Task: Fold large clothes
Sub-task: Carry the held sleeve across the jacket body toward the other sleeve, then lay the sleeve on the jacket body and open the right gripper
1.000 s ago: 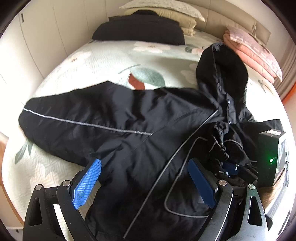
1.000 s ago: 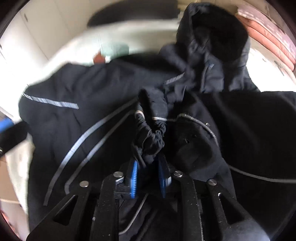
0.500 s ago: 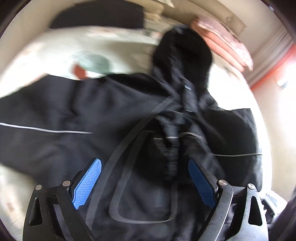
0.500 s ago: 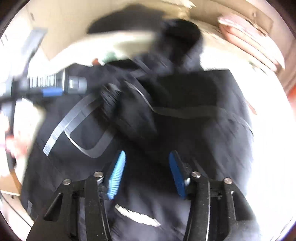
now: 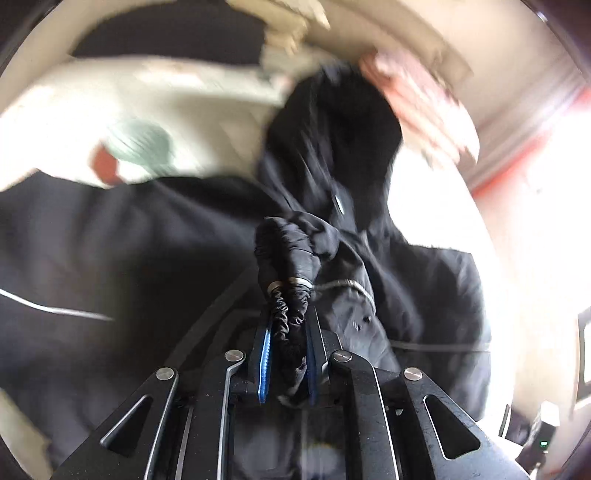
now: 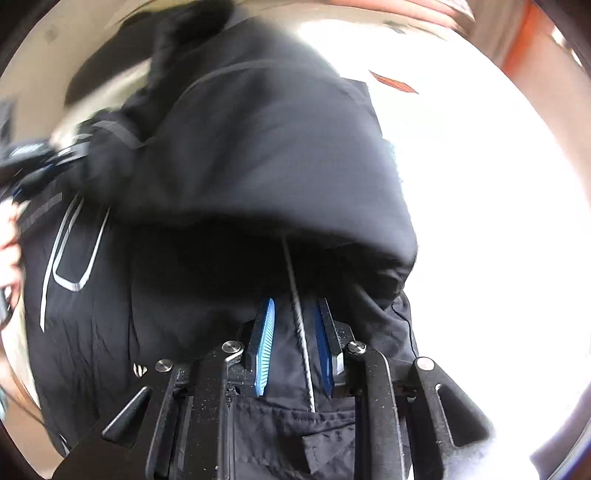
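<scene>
Left wrist view: the left gripper [image 5: 286, 334] sits at lower centre, its jaws closing, the blue pads [image 5: 264, 363] already pressing the gathered elastic cuff [image 5: 288, 314] of a black jacket [image 5: 122, 258] between them; the sleeve bunches up just above the pads, ringed by a thin pale band; the jacket spreads across the middle of the frame from the left edge to the right, with its hood [image 5: 332, 147] reaching toward the upper centre; a pale stripe crosses the cloth at the left; under it lies a bed [image 5: 184, 110] with a light floral cover (blurred), pink folded bedding [image 5: 417, 99] at upper right, and a dark heap [image 5: 166, 33] at the top.

Right wrist view: the right gripper [image 6: 293, 345] is at lower centre, its jaws closing around a flat edge of the jacket [image 6: 258, 147] with a pale corded seam [image 6: 301, 332] running between the pads [image 6: 263, 347]; whether they pinch the cloth yet I cannot tell; a thick fold of jacket hangs over the fingers, filling the upper middle; grey piping loops show at the left; at the left edge, blurred, the left gripper [image 6: 48, 160] and part of a hand [image 6: 9, 254]; the right side is washed out white.
</scene>
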Motion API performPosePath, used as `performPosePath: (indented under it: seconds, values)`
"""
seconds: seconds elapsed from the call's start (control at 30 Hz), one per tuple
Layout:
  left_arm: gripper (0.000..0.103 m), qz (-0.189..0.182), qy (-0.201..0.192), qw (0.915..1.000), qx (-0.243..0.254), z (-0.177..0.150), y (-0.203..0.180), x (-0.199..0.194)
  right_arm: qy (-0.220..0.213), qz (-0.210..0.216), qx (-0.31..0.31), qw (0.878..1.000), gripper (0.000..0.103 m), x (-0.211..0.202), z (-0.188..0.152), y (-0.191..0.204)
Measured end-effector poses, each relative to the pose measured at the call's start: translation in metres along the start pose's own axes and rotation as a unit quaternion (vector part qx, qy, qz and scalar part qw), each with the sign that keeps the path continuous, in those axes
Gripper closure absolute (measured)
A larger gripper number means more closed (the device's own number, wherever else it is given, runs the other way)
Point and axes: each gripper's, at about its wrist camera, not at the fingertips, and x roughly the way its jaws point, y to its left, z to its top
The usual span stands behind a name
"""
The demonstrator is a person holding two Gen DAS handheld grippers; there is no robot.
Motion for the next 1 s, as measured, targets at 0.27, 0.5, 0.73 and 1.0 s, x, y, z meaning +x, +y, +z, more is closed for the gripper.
performPosePath:
  seconds: [0.27, 0.5, 0.73, 1.0]
  values:
    - [0.087, 0.092, 0.062, 0.9899, -0.089, -0.018, 0.097, 0.016, 0.038, 0.029, 0.089, 0.995, 0.081, 0.039, -0.002, -0.029]
    - [0.087, 0.101, 0.049, 0.9933, -0.025, -0.017, 0.072, 0.019, 0.052, 0.048, -0.012, 0.997, 0.073, -0.021, 0.012, -0.017]
    - [0.087, 0.106, 0.046, 0.9933, 0.0, -0.015, 0.064, 0.021, -0.071, 0.019, -0.035, 0.997, 0.044, -0.023, 0.126, -0.023]
    - [0.085, 0.107, 0.047, 0.9931, 0.01, -0.02, 0.075, 0.019, -0.023, -0.057, -0.08, 0.995, 0.094, 0.077, 0.169, -0.006]
